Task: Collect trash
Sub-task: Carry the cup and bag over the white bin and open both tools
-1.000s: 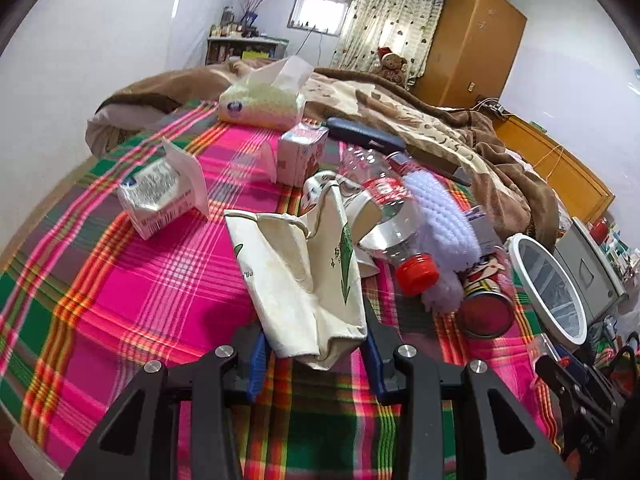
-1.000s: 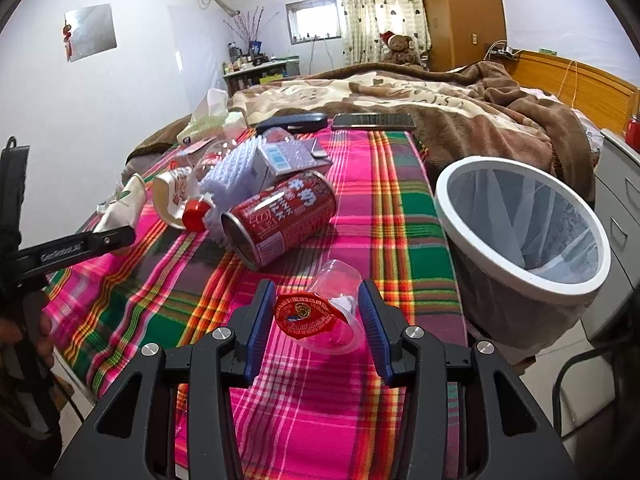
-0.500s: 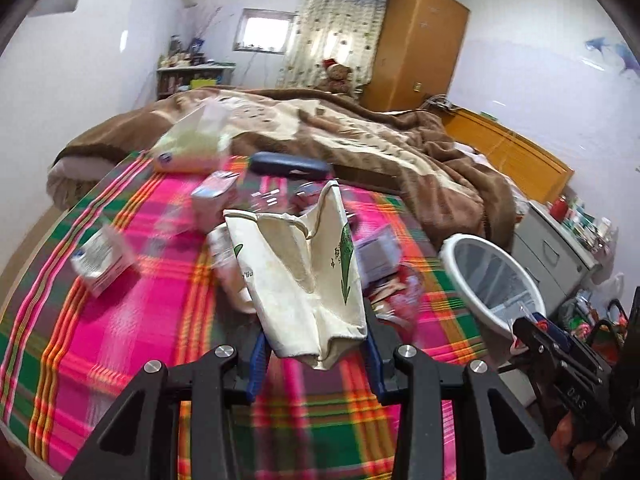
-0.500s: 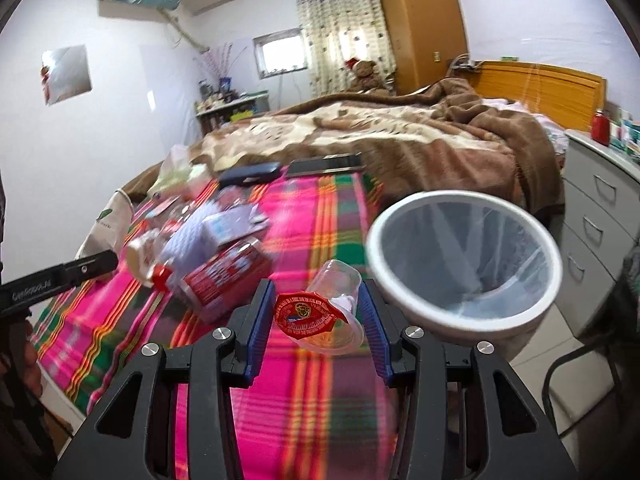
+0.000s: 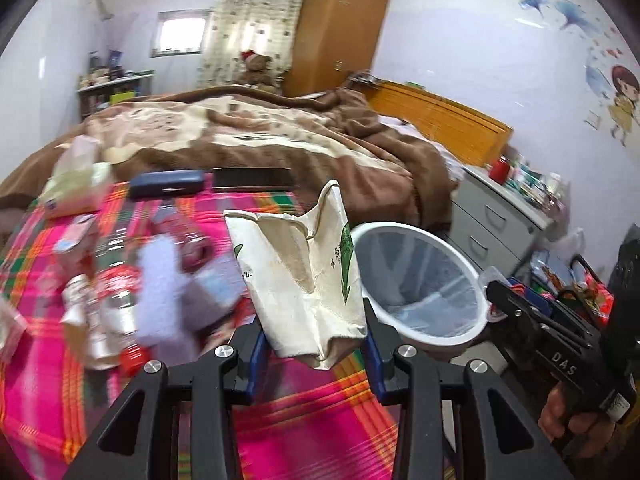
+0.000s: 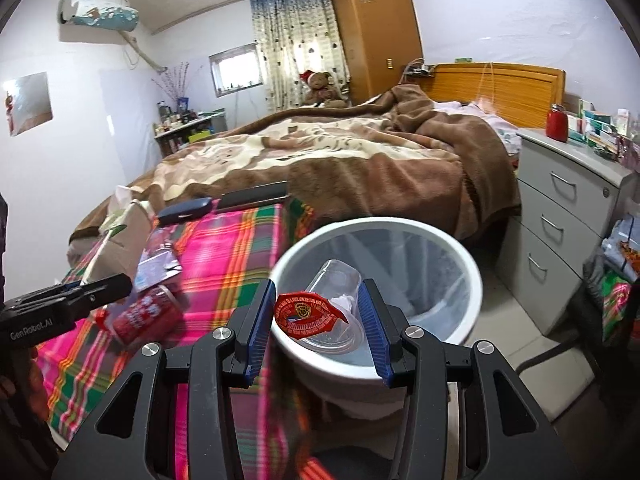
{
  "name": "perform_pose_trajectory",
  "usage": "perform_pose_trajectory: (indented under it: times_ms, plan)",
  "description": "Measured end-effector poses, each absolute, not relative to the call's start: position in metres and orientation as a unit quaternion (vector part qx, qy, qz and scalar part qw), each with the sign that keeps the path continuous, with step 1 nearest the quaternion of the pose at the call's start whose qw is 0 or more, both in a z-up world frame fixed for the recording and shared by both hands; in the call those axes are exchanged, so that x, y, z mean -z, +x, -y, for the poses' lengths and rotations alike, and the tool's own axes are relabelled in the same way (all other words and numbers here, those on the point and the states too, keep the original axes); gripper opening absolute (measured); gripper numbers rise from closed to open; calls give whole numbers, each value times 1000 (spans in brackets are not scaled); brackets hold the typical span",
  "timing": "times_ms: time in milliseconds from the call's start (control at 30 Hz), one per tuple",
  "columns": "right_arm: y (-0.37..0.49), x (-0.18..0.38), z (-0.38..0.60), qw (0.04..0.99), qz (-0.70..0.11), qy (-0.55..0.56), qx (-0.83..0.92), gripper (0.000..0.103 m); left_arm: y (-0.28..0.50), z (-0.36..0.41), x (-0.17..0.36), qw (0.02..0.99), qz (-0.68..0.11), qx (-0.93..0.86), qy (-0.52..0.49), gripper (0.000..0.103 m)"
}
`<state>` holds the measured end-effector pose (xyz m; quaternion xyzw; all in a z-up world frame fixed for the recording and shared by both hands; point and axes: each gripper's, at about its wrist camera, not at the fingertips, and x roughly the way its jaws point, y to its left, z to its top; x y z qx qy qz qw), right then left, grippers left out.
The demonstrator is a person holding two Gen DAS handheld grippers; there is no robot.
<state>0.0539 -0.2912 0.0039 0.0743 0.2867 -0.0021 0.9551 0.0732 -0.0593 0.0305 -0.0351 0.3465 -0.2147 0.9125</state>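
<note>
Crumpled paper and clear plastic, both held near the white bin.

Red can and blurred bottles lie on the plaid blanket at the left. The left gripper has its jaws clenched on a stained paper bag, held upright just beside the trash bin. Further right, the right gripper grips a clear plastic cup with a peeled red lid, held over the bin's near rim. Grey drawers stand at far right.
</note>
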Motion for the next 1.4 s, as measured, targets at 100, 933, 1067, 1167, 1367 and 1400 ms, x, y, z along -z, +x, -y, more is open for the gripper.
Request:
perform_pose_trajectory:
  times_ms: [100,933,1067,1167,1367,1400]
  plan:
    - [62,-1,307,953,-291,78,13,45,83,86,-29,904,-354,237,-28,40]
    - [101,34,355,922,-376,87,29,47,153,187,14,869,-412,274,19,53]
    - [99,32,357,923,-371,89,38,63,154,181,14,870,-411,271,11,61]
    - [96,29,357,925,-365,95,43,63,153,176,11,873,-410,265,9,63]
    - [95,24,352,928,-357,101,42,63,143,158,2,879,-400,259,-1,65]
    - [94,23,350,928,-355,102,42,63,141,154,1,881,-399,256,-1,65]
